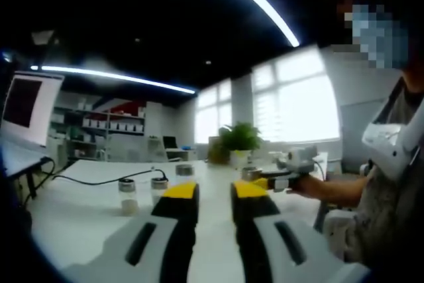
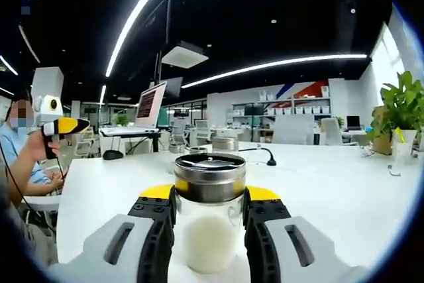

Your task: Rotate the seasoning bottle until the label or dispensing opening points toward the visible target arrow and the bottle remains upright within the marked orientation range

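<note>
The right gripper [image 2: 209, 213] pinches the clear, metal-capped seasoning bottle [image 2: 209, 213] upright on the white table [image 2: 331, 183], its axis vertical; the left gripper [image 1: 214, 200], jaws spread, hovers apart.

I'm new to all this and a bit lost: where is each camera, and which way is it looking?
Left gripper view: rides on the left gripper, looking across the white table at small bottles; a person's forearm holds the right gripper.
Right gripper view: rides on the right gripper, looking at the seasoning bottle between its jaws.
Shared: table, potted plant, laptop.
</note>
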The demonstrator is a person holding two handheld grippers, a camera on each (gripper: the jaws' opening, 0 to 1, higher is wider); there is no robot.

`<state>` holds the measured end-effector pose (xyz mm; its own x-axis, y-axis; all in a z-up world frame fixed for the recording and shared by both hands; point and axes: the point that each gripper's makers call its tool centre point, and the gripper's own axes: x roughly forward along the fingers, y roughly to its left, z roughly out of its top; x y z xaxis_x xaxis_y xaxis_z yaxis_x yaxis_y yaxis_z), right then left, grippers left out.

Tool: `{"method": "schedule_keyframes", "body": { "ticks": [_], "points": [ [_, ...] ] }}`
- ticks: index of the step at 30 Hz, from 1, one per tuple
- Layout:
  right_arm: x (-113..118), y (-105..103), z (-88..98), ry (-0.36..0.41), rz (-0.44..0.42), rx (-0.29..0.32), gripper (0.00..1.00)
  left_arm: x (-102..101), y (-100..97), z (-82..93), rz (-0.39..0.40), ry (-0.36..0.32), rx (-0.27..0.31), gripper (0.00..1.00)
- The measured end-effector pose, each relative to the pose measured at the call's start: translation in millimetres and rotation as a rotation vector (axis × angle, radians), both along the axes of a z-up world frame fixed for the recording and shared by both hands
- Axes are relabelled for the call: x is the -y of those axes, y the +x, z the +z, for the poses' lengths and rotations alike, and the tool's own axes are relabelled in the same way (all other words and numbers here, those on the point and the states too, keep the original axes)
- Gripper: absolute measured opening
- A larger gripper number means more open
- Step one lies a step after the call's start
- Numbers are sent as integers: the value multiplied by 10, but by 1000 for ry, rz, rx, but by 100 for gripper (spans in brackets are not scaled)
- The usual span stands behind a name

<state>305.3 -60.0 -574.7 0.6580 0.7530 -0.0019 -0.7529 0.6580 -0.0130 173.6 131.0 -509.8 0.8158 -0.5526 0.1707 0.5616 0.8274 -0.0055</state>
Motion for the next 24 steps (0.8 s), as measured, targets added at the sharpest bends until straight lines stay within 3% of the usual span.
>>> {"method": "schedule_keyframes", "body": {
  "ticks": [5, 10, 12, 14, 17, 24],
  "points": [
    [13, 11, -6, -21, -63, -18, 39, 2, 8, -1, -2, 1, 0, 20],
    [21, 28, -13, -31, -64, -26, 39, 4, 18, -17, -4, 3, -6, 20],
    [26, 18, -30, -70, -50, -14, 39, 6, 16, -15, -6, 4, -5, 20],
    [28, -4, -6, -118, -38, 38, 44, 3, 15, -18, -9, 3, -6, 20],
    [-20, -66, -13, -147, 42, 46, 56, -20, 32, -52, -7, -3, -16, 20],
    [-1, -177, 124, -77, 272, -43, 54, 2, 18, -51, -8, -5, -15, 20]
  ]
}}
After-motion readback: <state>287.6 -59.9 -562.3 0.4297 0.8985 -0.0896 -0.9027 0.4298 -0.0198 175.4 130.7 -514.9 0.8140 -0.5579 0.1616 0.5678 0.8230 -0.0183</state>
